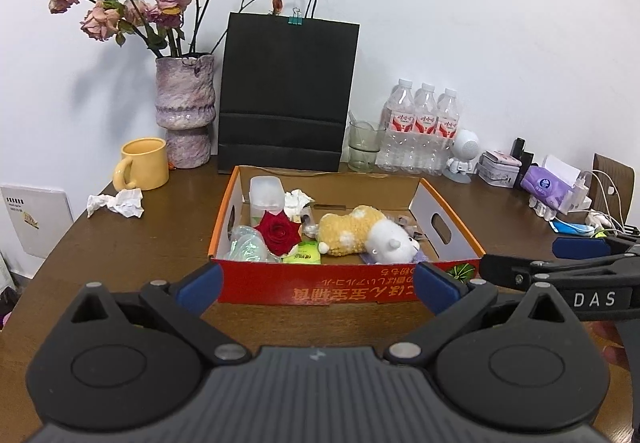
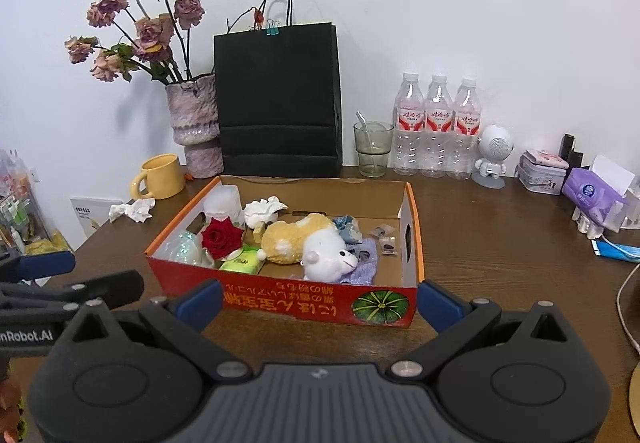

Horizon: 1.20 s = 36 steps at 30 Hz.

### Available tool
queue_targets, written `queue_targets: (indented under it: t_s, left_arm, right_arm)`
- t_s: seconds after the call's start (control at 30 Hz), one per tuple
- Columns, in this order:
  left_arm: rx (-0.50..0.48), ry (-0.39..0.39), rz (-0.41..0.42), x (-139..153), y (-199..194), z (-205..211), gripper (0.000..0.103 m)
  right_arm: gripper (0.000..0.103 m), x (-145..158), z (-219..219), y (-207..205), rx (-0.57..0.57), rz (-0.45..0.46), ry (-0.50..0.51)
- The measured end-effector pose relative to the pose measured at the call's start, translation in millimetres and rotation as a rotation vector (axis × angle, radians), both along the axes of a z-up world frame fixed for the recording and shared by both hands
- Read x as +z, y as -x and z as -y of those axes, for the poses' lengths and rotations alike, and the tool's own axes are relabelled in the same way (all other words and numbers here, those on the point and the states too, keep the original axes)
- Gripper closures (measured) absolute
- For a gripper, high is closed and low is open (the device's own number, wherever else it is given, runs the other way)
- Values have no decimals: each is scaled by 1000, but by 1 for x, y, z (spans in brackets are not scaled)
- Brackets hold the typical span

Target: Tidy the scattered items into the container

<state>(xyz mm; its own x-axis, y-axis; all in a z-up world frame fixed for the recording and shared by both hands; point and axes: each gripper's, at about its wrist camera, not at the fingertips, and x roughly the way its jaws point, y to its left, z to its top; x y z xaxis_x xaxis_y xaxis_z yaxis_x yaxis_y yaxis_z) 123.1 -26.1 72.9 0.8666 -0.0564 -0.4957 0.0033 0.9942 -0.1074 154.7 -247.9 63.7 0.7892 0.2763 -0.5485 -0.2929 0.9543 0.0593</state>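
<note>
An open red-and-orange cardboard box sits mid-table. It holds a yellow-and-white plush toy, a red rose, a green packet, a clear plastic tub and a crumpled tissue. Another crumpled tissue lies on the table left of the box, by a yellow mug. My left gripper is open and empty just in front of the box. My right gripper is open and empty, also facing the box's front wall.
A vase of dried roses, a black paper bag, a glass, three water bottles, a small robot figure, tins and a purple tissue pack line the back wall. Cables lie at the right edge.
</note>
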Motion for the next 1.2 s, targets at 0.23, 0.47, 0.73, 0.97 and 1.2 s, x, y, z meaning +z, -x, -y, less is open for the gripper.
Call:
queue_targets:
  t_s: [0.23, 0.47, 0.73, 0.97, 1.2]
  left_arm:
    - [-6, -4, 4, 2, 8, 3, 0]
    - [-13, -2, 1, 2, 10, 4, 0]
    - [-14, -2, -5, 1, 8, 4, 0]
    - [-16, -2, -6, 0, 8, 5, 0]
    - [-16, -4, -5, 0, 8, 6, 0]
  right_arm:
    - [0, 3, 1, 9, -3, 6, 2]
    - [0, 3, 1, 11, -9, 7, 8]
    - [0, 3, 2, 12, -15, 7, 14]
    - [0, 2, 3, 13, -18, 3, 15]
    - [0, 1, 4, 13, -18, 3, 16]
